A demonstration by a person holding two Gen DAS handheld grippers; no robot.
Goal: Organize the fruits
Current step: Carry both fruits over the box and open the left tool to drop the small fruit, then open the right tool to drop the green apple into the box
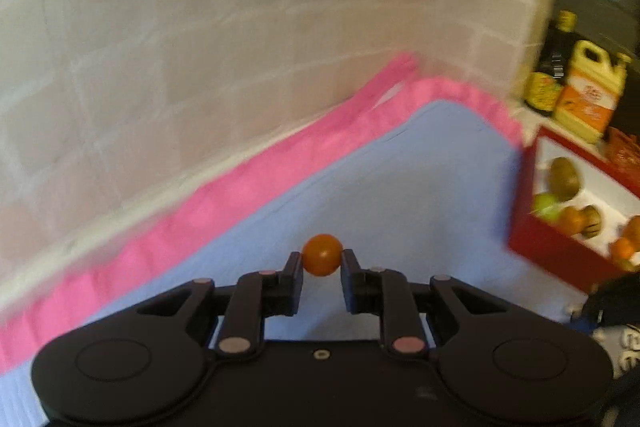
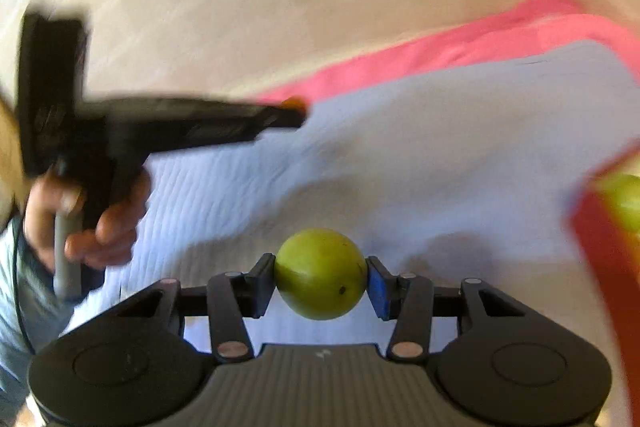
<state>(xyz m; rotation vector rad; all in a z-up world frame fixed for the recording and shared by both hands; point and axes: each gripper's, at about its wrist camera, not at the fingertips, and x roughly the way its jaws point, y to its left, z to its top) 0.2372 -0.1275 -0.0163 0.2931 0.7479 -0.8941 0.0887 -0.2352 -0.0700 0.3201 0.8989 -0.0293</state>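
Pale tiled wall rises behind a desk covered by a blue cloth [image 1: 420, 179] with pink trim. Each tool carries 1 fruit above it, probably bound for the red box [image 1: 560, 251] at the right edge (already part-filled). Left tool [image 1: 322, 263] pinches a small glossy orange tomato [image 1: 322, 254]; right tool [image 2: 320, 281] clamps a smooth green fruit [image 2: 320, 273].

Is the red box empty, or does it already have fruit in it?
Not empty. The left wrist view shows the red box holding several fruits, including a kiwi and a green fruit.
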